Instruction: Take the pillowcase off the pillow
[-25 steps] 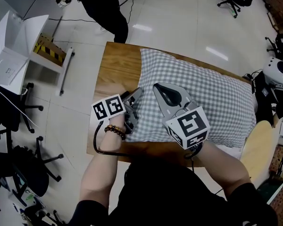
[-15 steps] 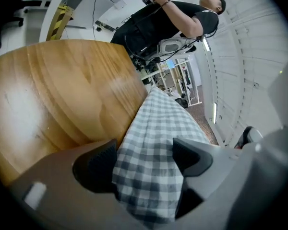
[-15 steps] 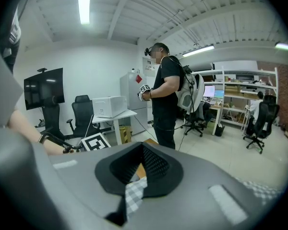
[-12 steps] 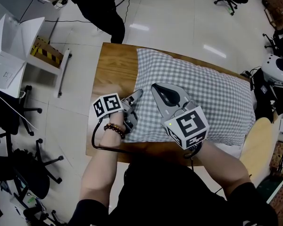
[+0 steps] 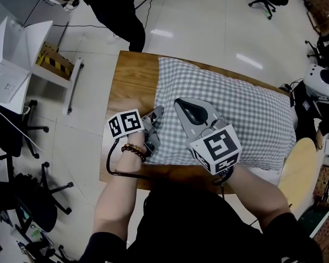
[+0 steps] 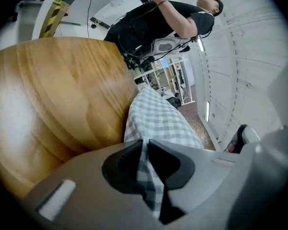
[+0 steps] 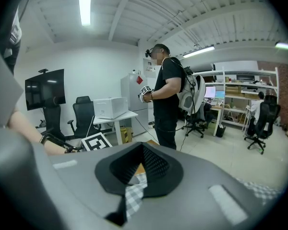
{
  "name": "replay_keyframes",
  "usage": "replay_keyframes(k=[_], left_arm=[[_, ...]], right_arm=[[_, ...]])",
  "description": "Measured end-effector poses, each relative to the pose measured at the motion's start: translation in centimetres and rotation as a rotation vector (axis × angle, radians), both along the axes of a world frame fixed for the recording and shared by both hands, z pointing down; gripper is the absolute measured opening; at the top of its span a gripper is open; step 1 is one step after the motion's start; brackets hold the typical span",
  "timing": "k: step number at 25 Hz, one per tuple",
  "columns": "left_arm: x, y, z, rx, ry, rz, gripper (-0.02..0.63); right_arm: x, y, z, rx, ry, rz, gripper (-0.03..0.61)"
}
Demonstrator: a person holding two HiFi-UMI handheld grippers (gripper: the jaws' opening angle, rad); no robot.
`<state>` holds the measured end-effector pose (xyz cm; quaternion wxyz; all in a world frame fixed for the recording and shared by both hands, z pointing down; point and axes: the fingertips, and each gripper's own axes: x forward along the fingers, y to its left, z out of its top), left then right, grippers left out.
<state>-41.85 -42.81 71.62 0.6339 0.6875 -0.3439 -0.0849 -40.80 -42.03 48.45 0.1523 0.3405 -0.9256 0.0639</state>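
Observation:
A pillow in a grey-and-white checked pillowcase [image 5: 236, 114] lies across the wooden table [image 5: 132, 75]. My left gripper [image 5: 155, 115] is at the pillow's near left corner. Its jaws have just been closing, and in the left gripper view a fold of the checked pillowcase [image 6: 156, 121] is pinched between the left gripper's [image 6: 145, 150] dark pads. My right gripper [image 5: 179, 101] rests on top of the pillow, a little to the right. In the right gripper view the right gripper [image 7: 140, 152] is shut, with a strip of checked pillowcase [image 7: 133, 191] caught between its jaws.
A person in black [image 5: 120, 12] stands at the table's far end, holding a marker-cube gripper. A white desk with a box [image 5: 16, 53] and office chairs [image 5: 22, 147] stand to the left. A round wooden stool [image 5: 299, 169] and a white helmet-like object [image 5: 321, 82] are to the right.
The left gripper's jaws have drawn together on the pillowcase at the near left corner. The right gripper keeps its hold and place.

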Motion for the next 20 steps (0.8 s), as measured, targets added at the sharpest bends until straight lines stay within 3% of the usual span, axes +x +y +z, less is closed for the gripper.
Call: replay_keyframes(k=[3,16,20], left_arm=[[-0.1,0.0,-1.2,0.053,-0.063,0.005,0.009],[1.1,2.3,-6.3,0.263,-0.366,0.033,0.008],[2.0,3.5,-6.8,0.278,-0.438,0.029,0.006]], right_arm=[[0.2,0.4,-0.3,0.005,-0.002,0.0,0.002],[3.1,4.5,-2.2,0.056,0.006,0.03,0.002],[4.7,5.9,-2.7,0.077,0.002,0.036,0.002]])
